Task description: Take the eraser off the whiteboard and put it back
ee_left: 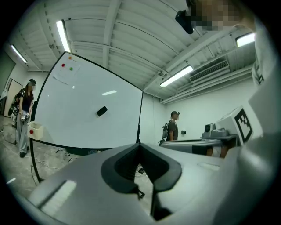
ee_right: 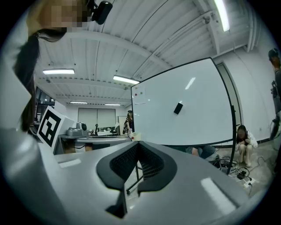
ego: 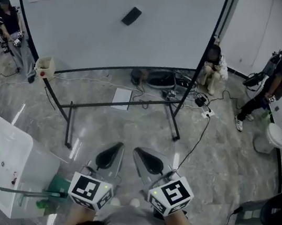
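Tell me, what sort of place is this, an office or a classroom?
Probably a lab or workshop used for recording, rather than a classroom. A freestanding whiteboard stands on a bare stone-look floor, cables and gear lie strewn beneath it, and a person nearby wears a backpack.

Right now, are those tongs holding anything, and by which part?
Nothing is held. The left tongs and right tongs are both shut and empty; the eraser sits on the whiteboard, well away from them.
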`<state>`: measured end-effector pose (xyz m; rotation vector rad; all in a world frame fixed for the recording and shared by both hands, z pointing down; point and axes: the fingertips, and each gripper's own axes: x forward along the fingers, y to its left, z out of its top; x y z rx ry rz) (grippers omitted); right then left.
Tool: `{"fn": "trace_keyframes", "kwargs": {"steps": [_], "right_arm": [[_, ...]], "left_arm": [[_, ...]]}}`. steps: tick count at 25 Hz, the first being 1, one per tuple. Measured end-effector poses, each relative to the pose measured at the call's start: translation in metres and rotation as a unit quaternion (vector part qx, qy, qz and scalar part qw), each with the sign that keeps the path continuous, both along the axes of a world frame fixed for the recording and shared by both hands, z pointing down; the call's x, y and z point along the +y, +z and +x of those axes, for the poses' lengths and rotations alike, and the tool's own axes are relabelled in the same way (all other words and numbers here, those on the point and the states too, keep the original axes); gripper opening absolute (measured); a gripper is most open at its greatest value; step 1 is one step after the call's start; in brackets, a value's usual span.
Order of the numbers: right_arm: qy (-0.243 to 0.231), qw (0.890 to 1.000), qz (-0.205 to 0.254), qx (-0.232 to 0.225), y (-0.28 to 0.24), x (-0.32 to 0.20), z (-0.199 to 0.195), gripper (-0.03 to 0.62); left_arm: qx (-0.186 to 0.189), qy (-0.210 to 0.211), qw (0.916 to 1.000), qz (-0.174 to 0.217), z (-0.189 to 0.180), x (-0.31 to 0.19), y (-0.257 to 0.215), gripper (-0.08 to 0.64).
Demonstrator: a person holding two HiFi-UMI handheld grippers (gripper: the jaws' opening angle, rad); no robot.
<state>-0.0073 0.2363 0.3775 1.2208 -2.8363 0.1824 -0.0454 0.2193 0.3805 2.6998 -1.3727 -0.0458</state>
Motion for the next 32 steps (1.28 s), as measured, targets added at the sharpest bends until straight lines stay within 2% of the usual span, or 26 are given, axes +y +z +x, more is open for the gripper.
{"fn": "trace_keyframes", "kwargs": {"steps": [12,22,32], "right_arm": [[-0.018,1.000,0.008,-0.001,0.000,-0.001,0.015,0.002],[-0.029,1.000,-0.005,-0.002,0.012,-0.009,0.030,0.002],[-0.024,1.000,-0.004,-0.005,0.015,-0.065,0.030,0.002]], "left_arm": [[0.007,-0.025,0.9996,0.008,0.012,-0.004,-0.002,0.002],[0.014,-0.048,0.9987,-0.014,0.019,-0.009,0.017,0.002],[0.017,-0.047,0.9987,-0.012,0.017,-0.069,0.018,0.002]]}}
